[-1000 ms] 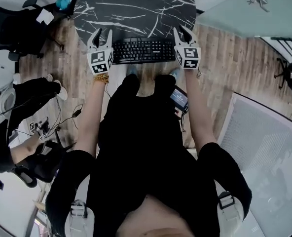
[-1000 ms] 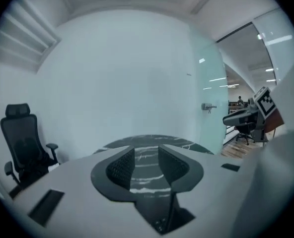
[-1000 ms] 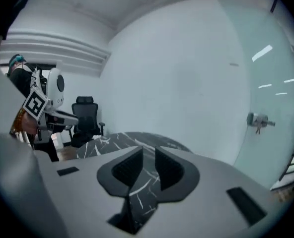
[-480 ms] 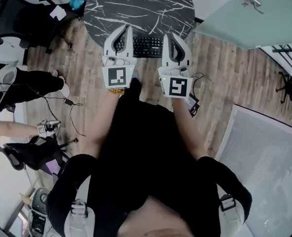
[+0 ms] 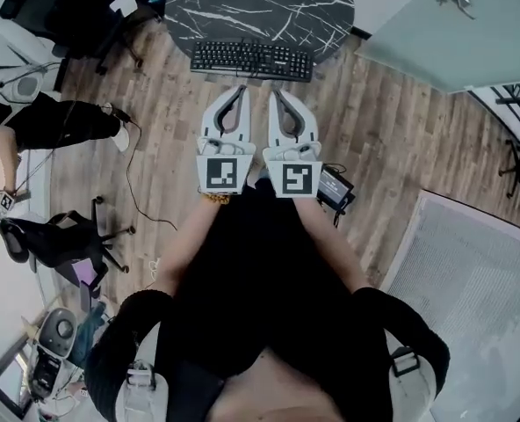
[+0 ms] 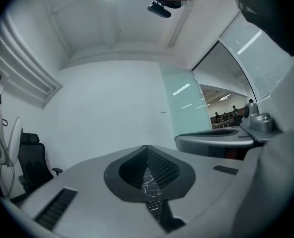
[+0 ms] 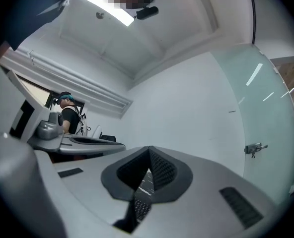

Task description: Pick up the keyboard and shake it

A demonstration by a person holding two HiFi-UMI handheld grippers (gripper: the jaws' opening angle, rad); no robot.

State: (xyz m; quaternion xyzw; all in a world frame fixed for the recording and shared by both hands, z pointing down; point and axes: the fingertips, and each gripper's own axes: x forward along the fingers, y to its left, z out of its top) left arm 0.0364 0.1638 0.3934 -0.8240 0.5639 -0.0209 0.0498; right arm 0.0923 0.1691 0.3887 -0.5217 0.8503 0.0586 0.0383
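The black keyboard point(image 5: 251, 60) lies along the near edge of the round black marble table point(image 5: 260, 7); nothing holds it. Both grippers hang side by side in front of my body, well short of the table and pointing toward it. My left gripper point(image 5: 240, 91) is shut and empty; my right gripper point(image 5: 274, 95) is shut and empty too. In the left gripper view the pads point(image 6: 159, 168) meet, and only a sliver of marble and keys shows below them. In the right gripper view the pads point(image 7: 159, 171) meet the same way.
Black office chairs point(image 5: 54, 3) stand at the far left, and another chair point(image 5: 49, 240) is nearer. A seated person's leg point(image 5: 58, 121) and a floor cable point(image 5: 133, 183) are at the left. A glass door point(image 5: 444, 25) and a grey mat point(image 5: 480, 297) are on the right.
Both grippers left the keyboard's two ends, drew back from the table and came together in front of me. Their jaws went from open to shut. The keyboard stayed on the table.
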